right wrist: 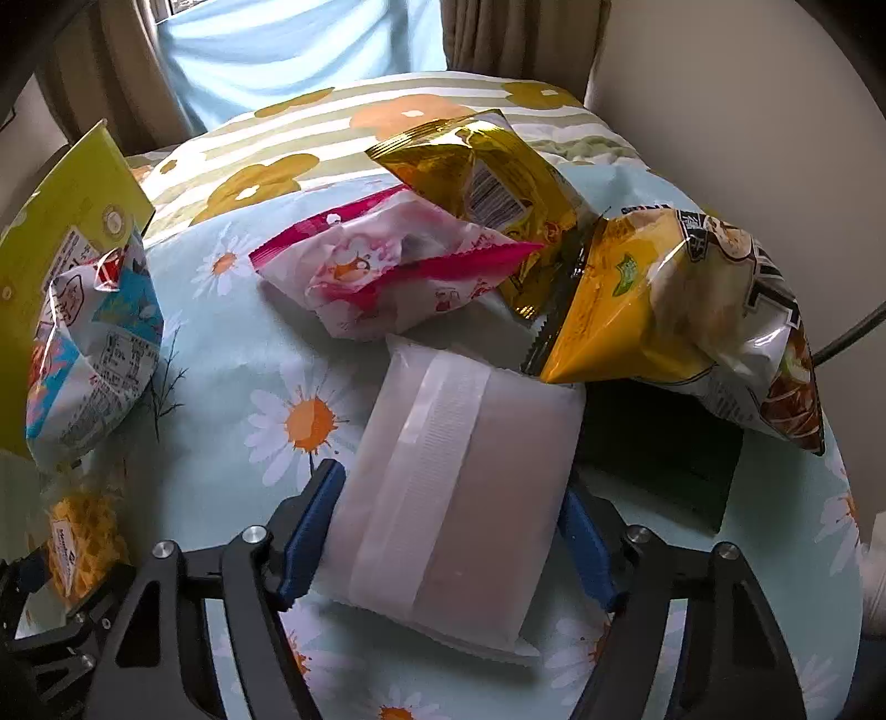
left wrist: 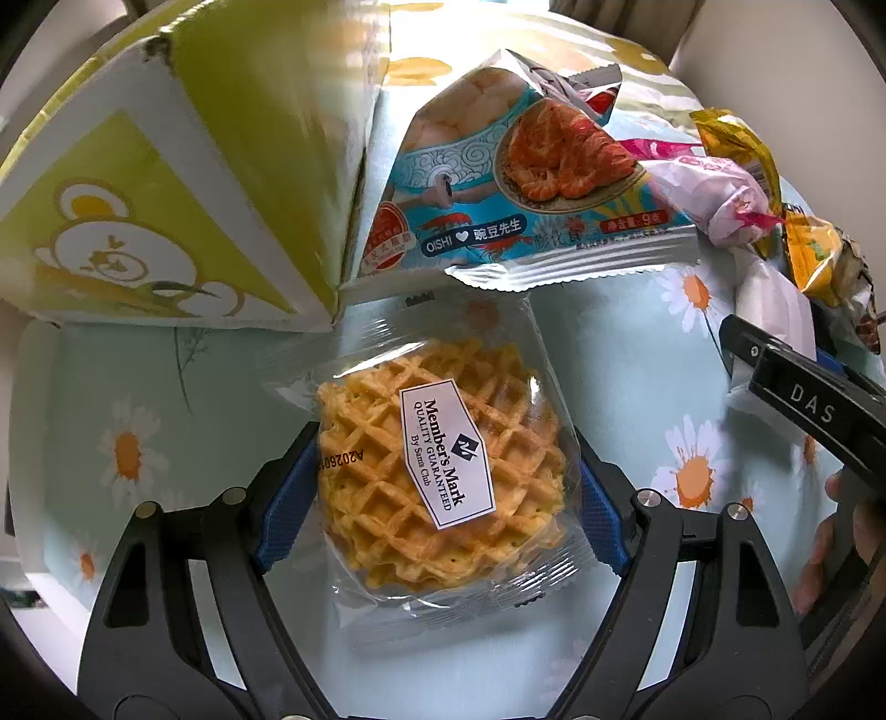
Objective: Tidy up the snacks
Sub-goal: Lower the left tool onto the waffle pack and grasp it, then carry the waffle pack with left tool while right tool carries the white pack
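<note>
While I watch the left wrist view, my left hand-held gripper (left wrist: 443, 487) clamps the waffle packet (left wrist: 443, 471) at lower centre, below the shrimp-cracker bag (left wrist: 515, 183).

In the right wrist view, my right hand-held gripper (right wrist: 451, 531) pinches the white pouch (right wrist: 459, 487) at lower centre on the daisy cloth (right wrist: 232, 354).

We see soft daylight from the far curtained window (right wrist: 288, 50), with glare on the shiny gold foil snack bag (right wrist: 487, 166) and the clear plastic waffle wrapper (left wrist: 443, 465). Fisheye bending and dark vignetting mark the edges; shadows are faint.
</note>
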### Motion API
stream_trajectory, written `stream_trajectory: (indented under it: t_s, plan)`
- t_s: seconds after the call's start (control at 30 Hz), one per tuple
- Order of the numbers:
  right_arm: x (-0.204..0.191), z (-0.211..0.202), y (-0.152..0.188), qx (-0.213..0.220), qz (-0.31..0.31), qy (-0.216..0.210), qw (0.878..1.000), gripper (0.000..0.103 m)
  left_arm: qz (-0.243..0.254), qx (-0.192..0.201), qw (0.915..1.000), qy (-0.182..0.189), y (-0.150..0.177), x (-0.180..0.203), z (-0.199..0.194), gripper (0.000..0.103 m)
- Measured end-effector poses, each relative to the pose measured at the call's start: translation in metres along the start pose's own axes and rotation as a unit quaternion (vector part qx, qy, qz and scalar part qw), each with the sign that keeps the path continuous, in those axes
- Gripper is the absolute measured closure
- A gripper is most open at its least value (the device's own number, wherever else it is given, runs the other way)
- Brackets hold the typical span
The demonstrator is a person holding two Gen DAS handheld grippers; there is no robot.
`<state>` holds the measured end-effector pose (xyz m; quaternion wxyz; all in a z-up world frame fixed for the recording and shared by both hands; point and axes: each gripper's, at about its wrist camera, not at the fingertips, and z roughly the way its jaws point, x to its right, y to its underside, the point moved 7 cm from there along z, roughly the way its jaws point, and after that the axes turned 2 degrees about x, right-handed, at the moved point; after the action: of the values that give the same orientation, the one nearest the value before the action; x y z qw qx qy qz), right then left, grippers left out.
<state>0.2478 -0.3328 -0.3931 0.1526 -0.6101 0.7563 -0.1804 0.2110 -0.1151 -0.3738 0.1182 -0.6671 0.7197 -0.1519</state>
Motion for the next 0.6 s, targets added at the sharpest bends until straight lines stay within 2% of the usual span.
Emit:
stream_trajectory:
  t_s: [0.4,0.6]
  plan:
    - [-0.007,-0.02,0.017,-0.005,0.01,-0.037,0.999,0.038,-0.002,0.016,0.9998,0.009,0.001,-0.009,-0.005,0.023]
    - [-0.008,-0.06,0.016,0.021,0.007,-0.053,0.998,0.038,-0.003,0.042,0.9988,0.026,-0.003,-0.004,-0.019,0.023]
